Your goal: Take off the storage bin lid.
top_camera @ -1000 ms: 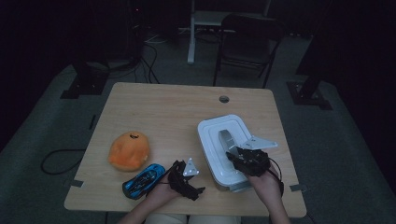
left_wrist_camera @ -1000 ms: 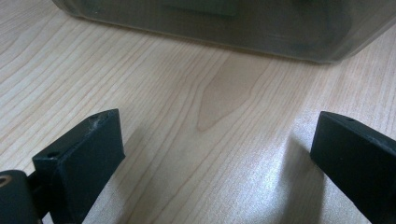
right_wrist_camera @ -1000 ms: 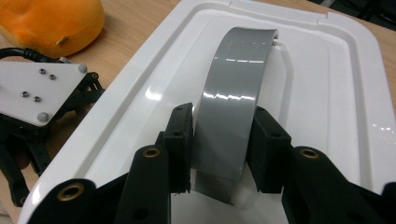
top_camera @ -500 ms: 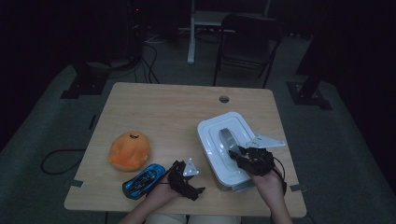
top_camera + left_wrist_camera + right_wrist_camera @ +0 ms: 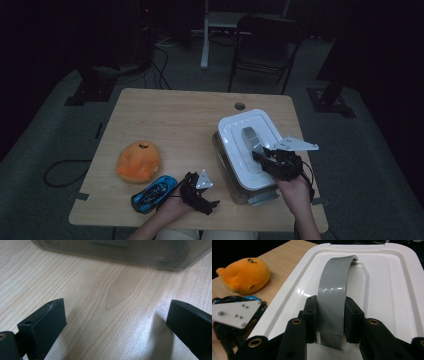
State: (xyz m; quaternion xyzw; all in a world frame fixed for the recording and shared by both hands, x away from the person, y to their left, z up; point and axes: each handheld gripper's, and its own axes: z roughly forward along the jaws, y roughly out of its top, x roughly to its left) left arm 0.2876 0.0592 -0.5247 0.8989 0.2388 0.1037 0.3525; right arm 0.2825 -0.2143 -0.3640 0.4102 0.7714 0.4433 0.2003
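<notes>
My right tongs [image 5: 331,322] pinch the grey handle [image 5: 334,292] of the white lid [image 5: 235,131]; left tongs [image 5: 117,322] stand open over the desk [image 5: 100,290]. If the lid's clips hold, I judge lifting could drag the whole bin [image 5: 226,167].

High view: dim light is falling from above onto the desk [image 5: 165,115], while the surrounding floor and room are sinking into near black; the image is looking soft and grainy. Left gripper view: bright, even light is raking across the wood grain, each black jaw is casting a soft shadow, and the container wall [image 5: 120,252] along the top edge is blurring out of focus. Right gripper view: glare is streaking the white lid [image 5: 387,290] and grey handle [image 5: 334,290]; the nearest parts are softening.
</notes>
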